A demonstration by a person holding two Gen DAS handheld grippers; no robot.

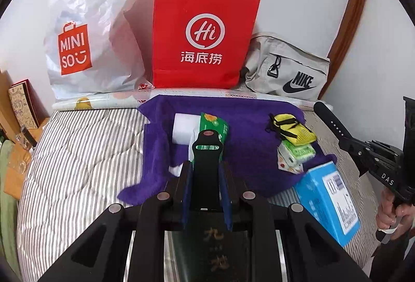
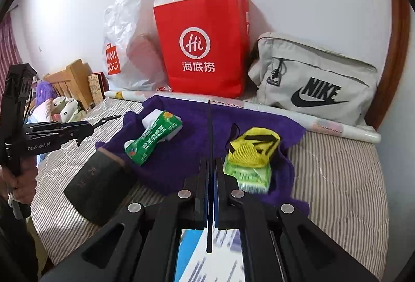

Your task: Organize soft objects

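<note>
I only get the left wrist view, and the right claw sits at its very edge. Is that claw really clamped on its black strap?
Observer: Yes. In the right wrist view the right claw is shut on the black strap, which shows edge-on between its fingers.
Operator: What lies under that claw?
Observer: The blue box is directly below it.
Operator: Is there anything past the bed's left end?
Observer: Plush toys are piled there, beside the wooden frame.
</note>
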